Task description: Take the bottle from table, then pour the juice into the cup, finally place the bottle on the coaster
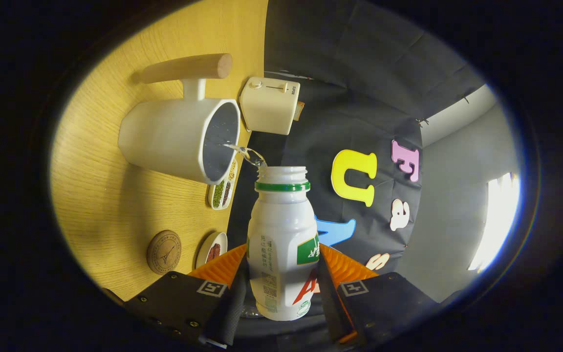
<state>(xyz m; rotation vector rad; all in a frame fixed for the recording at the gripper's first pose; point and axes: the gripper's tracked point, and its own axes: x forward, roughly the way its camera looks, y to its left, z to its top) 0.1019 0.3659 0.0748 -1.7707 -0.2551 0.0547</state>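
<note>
My gripper (281, 281) is shut on a white plastic bottle (281, 234) with a green neck ring and no cap, both fingers pressing its sides. The whole view is rolled sideways, so the bottle is tipped over. A thin clear stream (245, 152) runs from the bottle's mouth into the white cup (179, 139), which has a wooden handle (188, 67) and stands on the wooden table (110, 195). A round cork coaster (163, 252) lies on the table beside my left finger, apart from the cup.
A cream toaster-like box (269, 105) stands beyond the cup near the table's far edge. A small divided dish of beans (224, 188) and a small round dish (211, 249) sit along that edge. The black cloth wall hangs behind.
</note>
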